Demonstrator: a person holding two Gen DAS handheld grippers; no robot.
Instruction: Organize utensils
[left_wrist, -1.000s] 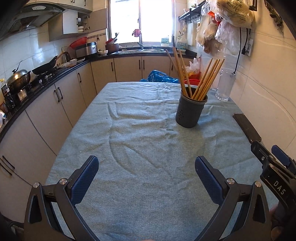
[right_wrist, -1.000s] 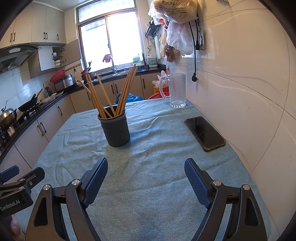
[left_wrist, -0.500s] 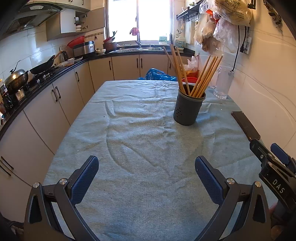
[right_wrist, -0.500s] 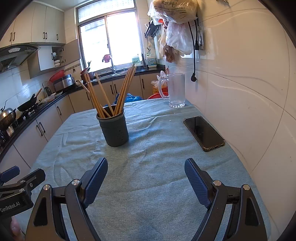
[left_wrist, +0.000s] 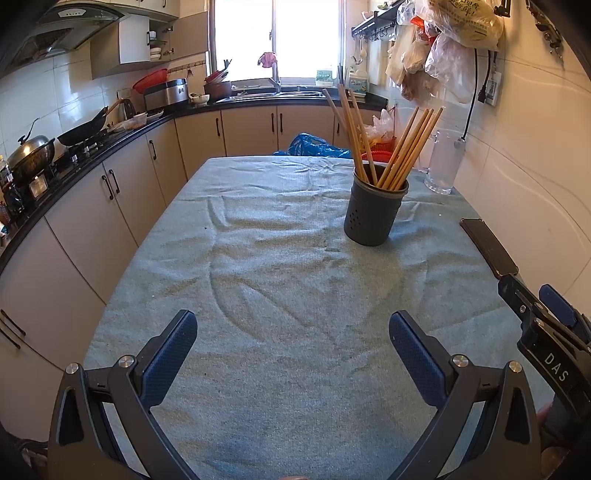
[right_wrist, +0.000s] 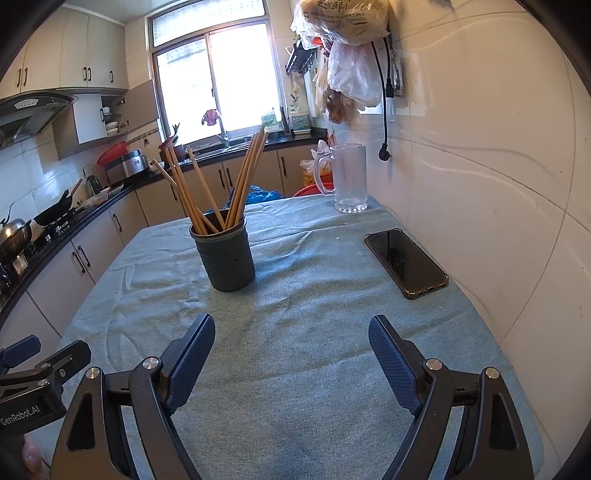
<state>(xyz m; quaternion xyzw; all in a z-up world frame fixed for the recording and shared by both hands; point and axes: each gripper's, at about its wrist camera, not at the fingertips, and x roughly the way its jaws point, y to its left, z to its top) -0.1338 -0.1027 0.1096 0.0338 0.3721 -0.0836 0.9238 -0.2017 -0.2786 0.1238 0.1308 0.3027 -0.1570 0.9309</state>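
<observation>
A dark grey perforated utensil holder (left_wrist: 373, 216) (right_wrist: 226, 254) stands upright on the table's blue-green cloth (left_wrist: 280, 295) (right_wrist: 295, 317). Several wooden chopsticks (left_wrist: 402, 147) (right_wrist: 243, 177) stick up out of it, fanned apart. My left gripper (left_wrist: 291, 332) hovers over the near part of the cloth, open, nothing between its blue pads. My right gripper (right_wrist: 291, 336) is also open and empty, well short of the holder. Each gripper's side shows at the edge of the other's view.
A black phone (right_wrist: 405, 261) (left_wrist: 487, 247) lies on the cloth near the right wall. A clear glass mug (right_wrist: 349, 179) (left_wrist: 443, 166) stands at the far right corner. Bags hang on the wall above. Cabinets and a stove counter (left_wrist: 74, 147) run along the left.
Both views have shifted only slightly; the holder sits a little differently in the frame. Both grippers stay open and empty.
</observation>
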